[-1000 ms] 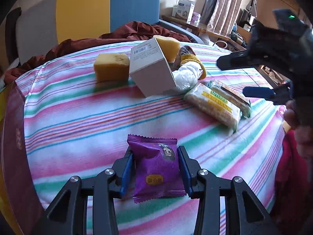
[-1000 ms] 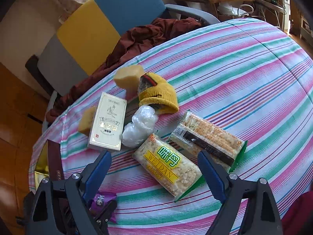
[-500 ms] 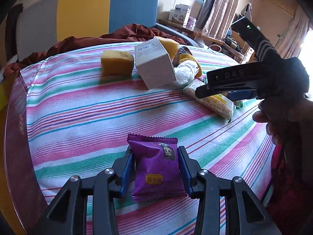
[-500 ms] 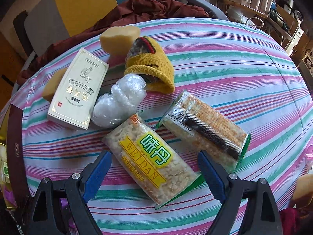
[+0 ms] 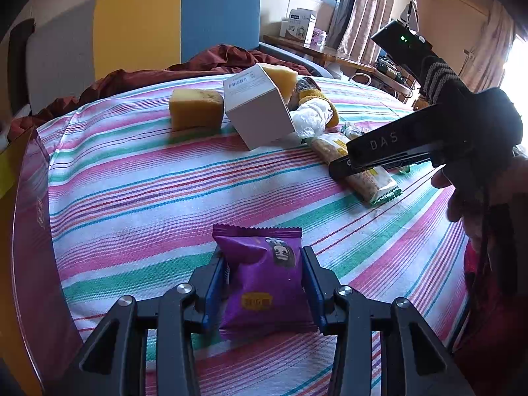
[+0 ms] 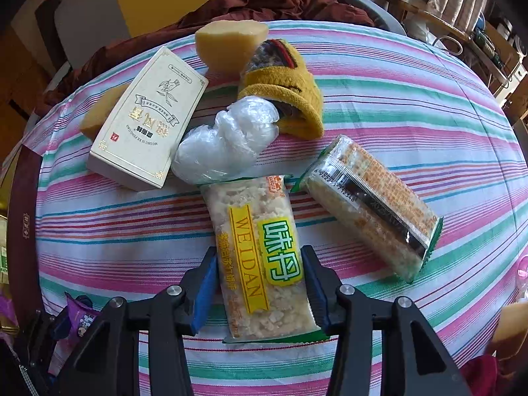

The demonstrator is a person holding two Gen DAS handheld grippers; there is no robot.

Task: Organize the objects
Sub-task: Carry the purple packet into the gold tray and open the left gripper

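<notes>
Two grippers work over the striped tablecloth (image 6: 412,105). At left, the left gripper (image 5: 264,283) is clamped on a purple snack packet (image 5: 264,283), held above the cloth's near edge. Further right lie a white gift box (image 6: 145,122), a crumpled plastic bag (image 6: 227,138) and a yellow knitted hat (image 6: 283,92). The right gripper (image 6: 264,274) has just closed its jaws; its pads press a Weidan rice-cracker packet (image 6: 260,250) lying on the cloth. A second cracker packet (image 6: 369,204) lies just right.
</notes>
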